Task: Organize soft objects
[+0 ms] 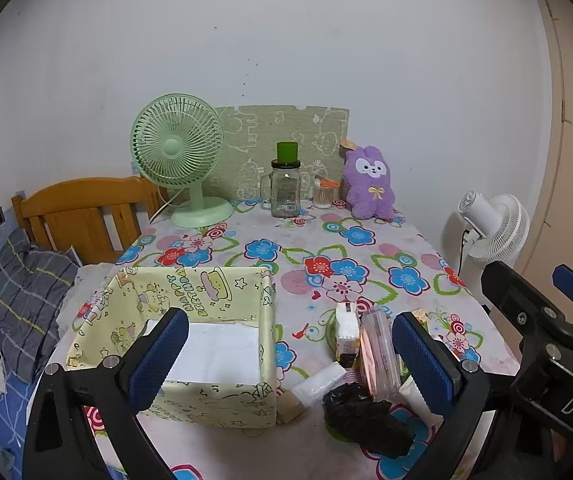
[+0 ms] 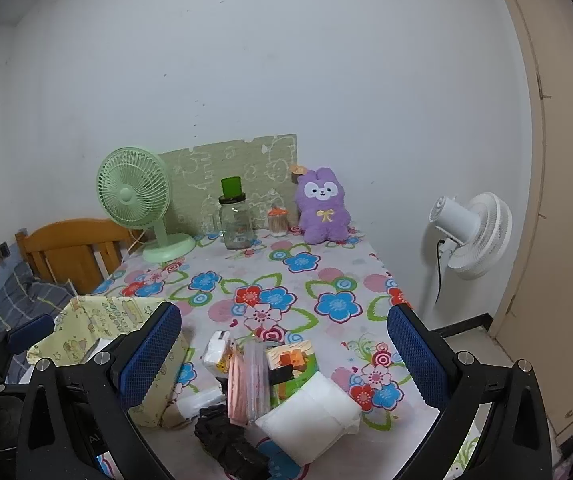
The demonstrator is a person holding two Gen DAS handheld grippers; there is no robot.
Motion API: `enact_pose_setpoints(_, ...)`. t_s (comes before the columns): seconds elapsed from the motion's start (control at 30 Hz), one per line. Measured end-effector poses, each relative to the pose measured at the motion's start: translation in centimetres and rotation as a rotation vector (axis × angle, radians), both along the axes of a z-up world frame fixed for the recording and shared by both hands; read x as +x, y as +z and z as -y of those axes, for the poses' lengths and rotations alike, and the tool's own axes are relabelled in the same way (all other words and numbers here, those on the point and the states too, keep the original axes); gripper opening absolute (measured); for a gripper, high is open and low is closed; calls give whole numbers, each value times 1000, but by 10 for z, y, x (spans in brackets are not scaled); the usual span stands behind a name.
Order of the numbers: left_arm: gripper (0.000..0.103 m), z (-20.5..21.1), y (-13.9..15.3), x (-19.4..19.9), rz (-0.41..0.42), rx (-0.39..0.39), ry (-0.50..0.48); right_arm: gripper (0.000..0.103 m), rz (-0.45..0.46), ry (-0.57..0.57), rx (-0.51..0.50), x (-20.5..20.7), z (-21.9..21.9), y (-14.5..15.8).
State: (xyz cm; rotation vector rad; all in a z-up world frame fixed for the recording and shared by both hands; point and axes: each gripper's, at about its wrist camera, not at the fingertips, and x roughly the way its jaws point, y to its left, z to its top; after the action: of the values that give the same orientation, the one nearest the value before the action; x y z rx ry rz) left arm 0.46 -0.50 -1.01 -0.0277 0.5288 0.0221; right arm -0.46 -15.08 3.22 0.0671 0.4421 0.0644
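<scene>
A yellow cartoon-print box (image 1: pixel 190 328) stands open at the table's near left; it also shows in the right wrist view (image 2: pixel 98 320). Beside it lies a pile: a black crumpled soft item (image 1: pixel 362 416) (image 2: pixel 230 444), a white soft pack (image 2: pixel 310 416), a clear pink-edged pouch (image 1: pixel 378 348) (image 2: pixel 246 380), a small tissue pack (image 1: pixel 346 328) (image 2: pixel 216 352) and a green carton (image 2: pixel 292 364). A purple plush bunny (image 1: pixel 368 182) (image 2: pixel 322 206) sits at the far edge. My left gripper (image 1: pixel 290 360) is open above the box and pile. My right gripper (image 2: pixel 282 360) is open above the pile.
A green desk fan (image 1: pixel 178 156), a glass jar with a green cup on top (image 1: pixel 284 188) and a small jar (image 1: pixel 322 192) stand at the far edge. A white floor fan (image 2: pixel 470 236) stands right of the table. A wooden bed headboard (image 1: pixel 82 216) lies to the left.
</scene>
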Motion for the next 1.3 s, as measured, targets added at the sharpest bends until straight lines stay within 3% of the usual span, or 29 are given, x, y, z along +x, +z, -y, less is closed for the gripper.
enact_pose_setpoints(1.3,102,-3,0,-5,26,0,8,103,-13,2,8,-2,-2,1)
